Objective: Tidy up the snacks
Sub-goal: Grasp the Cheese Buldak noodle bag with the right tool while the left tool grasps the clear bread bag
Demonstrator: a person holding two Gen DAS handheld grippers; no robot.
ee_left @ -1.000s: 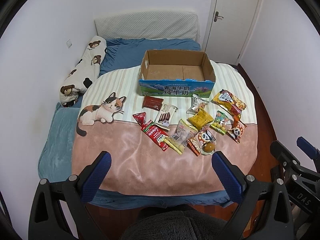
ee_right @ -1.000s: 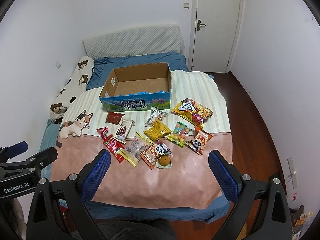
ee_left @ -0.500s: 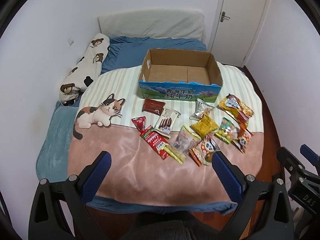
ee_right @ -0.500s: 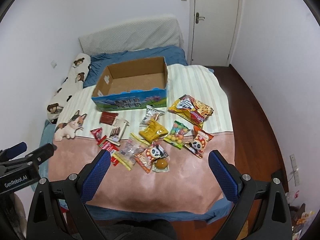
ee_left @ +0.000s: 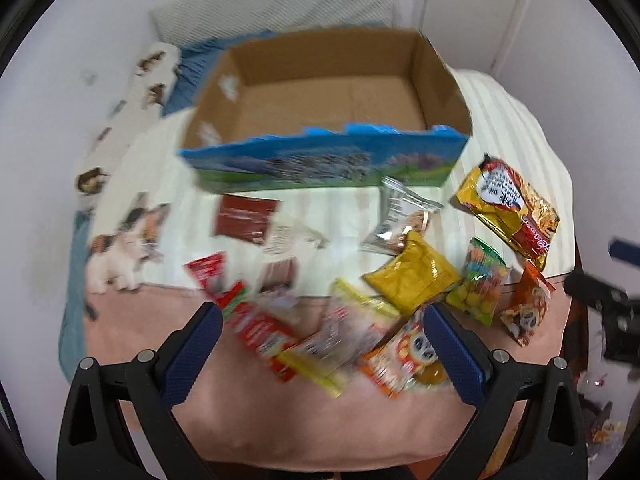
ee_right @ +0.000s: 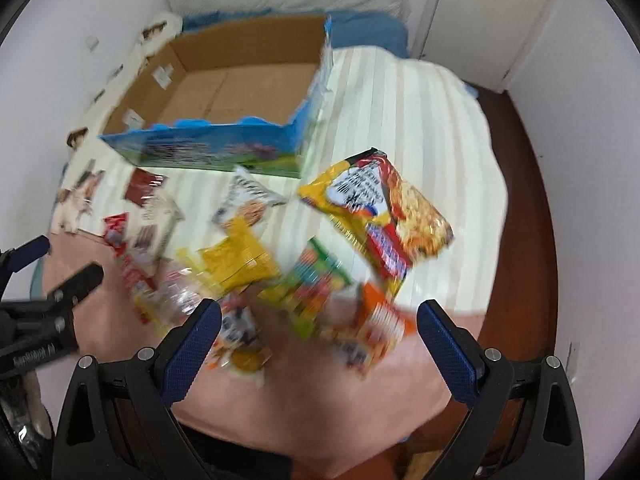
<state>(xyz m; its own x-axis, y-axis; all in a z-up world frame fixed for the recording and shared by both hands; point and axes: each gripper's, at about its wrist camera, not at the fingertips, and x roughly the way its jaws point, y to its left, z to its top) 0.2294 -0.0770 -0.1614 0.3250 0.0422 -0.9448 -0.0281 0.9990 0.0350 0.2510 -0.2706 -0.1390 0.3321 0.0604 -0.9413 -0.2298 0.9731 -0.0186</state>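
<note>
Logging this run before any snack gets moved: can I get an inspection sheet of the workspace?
Surface: bed blanket, pink and striped, cat print.
Job's things: cardboard box open, nothing seen inside; snack packets loose in front, among them a noodle packet and a yellow packet.
Clutter: bear pillow beside the box.
Grippers: left gripper and right gripper open, holding nothing.
Cables: nothing seen.
Surroundings: white walls, door, wood floor.

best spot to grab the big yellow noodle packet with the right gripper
Take the yellow noodle packet by its near lower-right corner, coming from the right, where bare striped blanket gives room. It lies flat and slanted, and its near-left end is crowded by the green candy bag, so a low edge pinch probably works best.
</note>
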